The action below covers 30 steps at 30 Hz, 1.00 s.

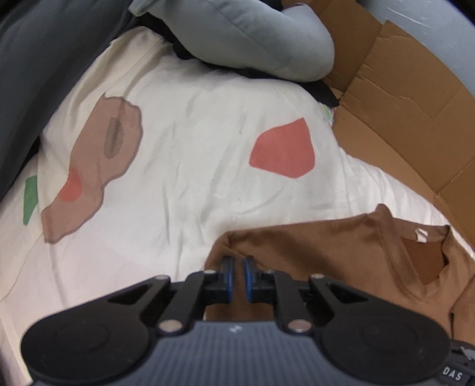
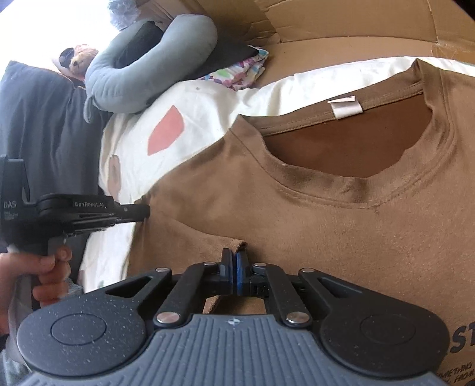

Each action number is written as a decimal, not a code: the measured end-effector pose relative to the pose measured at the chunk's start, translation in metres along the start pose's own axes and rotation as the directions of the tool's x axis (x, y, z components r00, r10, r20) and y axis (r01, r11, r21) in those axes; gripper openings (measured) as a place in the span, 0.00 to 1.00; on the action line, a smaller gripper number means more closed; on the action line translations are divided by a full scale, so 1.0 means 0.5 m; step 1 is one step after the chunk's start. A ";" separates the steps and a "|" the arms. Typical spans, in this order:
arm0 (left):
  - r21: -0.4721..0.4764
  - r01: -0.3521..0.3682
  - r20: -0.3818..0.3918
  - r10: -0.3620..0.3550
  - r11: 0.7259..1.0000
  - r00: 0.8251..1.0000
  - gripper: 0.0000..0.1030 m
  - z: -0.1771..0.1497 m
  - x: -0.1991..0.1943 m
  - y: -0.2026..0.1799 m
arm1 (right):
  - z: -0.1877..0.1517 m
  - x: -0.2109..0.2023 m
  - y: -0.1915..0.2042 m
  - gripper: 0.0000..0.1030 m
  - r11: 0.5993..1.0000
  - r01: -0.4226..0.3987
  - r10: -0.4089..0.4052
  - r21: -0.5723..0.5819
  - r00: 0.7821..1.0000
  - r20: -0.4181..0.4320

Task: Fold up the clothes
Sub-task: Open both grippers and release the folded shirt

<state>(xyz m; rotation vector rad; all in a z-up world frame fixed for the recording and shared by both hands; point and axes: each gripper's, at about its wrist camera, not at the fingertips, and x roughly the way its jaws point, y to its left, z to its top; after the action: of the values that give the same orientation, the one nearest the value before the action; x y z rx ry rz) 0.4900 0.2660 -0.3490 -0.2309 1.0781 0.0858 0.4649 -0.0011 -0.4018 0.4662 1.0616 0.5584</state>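
Bedsheet [image 1: 184, 124]; both tools pinch T-shirt [image 2: 326, 213].

In your right wrist view the shirt [image 2: 297, 193] lies on the sheet [image 2: 207, 98], filling centre and right; the pillow [image 2: 142, 74] sits upper left, cardboard [image 2: 341, 26] behind, along the top.

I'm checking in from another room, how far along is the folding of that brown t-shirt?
Early. Done: the brown t-shirt lies front up on the white bedsheet, neck label showing. In hand: the right gripper is shut on a folded-in edge of fabric, and the left gripper is closed at the shirt's side edge. Left: the body is still spread out, no finished fold visible.
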 end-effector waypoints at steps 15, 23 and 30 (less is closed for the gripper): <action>0.009 -0.006 0.050 0.006 1.000 0.999 0.22 -0.014 -0.061 0.001 | -0.002 -0.023 -0.014 0.27 0.999 0.017 -0.018 0.047 1.000 0.024; -0.049 0.005 0.042 -0.003 0.999 0.999 0.27 -0.104 -0.159 0.006 | -0.001 -0.060 0.000 0.27 1.000 -0.002 0.002 -0.005 1.000 -0.002; -0.191 0.017 0.033 -0.011 0.981 0.999 0.35 -0.184 -0.226 0.014 | 0.005 -0.103 0.006 0.27 0.999 0.007 -0.007 -0.032 1.000 -0.013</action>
<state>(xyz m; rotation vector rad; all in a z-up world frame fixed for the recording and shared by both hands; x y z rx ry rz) 0.3561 0.2566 -0.2922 -0.4097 1.0366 0.1803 0.4474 -0.0316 -0.3639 0.4317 1.0651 0.5721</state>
